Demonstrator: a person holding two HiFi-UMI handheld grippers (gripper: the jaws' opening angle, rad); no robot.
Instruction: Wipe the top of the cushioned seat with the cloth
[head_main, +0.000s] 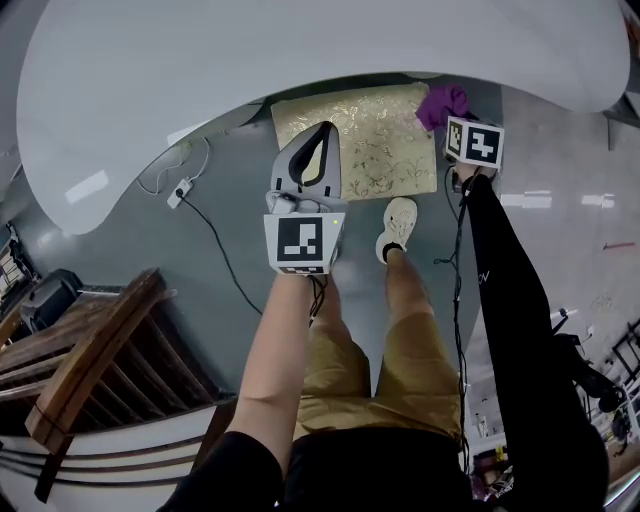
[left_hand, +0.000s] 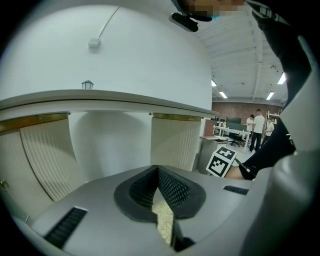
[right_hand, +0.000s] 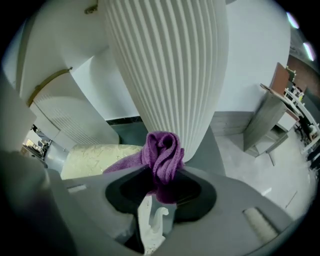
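The cushioned seat (head_main: 372, 140) is a cream square with a gold leaf pattern, low on the grey floor under the white table's edge. My right gripper (head_main: 450, 112) is shut on a bunched purple cloth (head_main: 443, 101), held at the seat's far right corner. In the right gripper view the cloth (right_hand: 162, 149) bulges out between the jaws of the right gripper (right_hand: 163, 169), with the seat (right_hand: 95, 157) to its left. My left gripper (head_main: 321, 130) hovers over the seat's left part, jaws together and empty. The seat (left_hand: 164, 220) shows as a sliver below the left gripper (left_hand: 158, 171).
A big white curved tabletop (head_main: 300, 50) overhangs the seat's far side, and its ribbed white pedestal (right_hand: 170, 60) stands just behind the cloth. A power strip with cable (head_main: 180, 190) lies on the floor at the left. Wooden furniture (head_main: 90, 350) is near left. My shoe (head_main: 398, 225) touches the seat's near edge.
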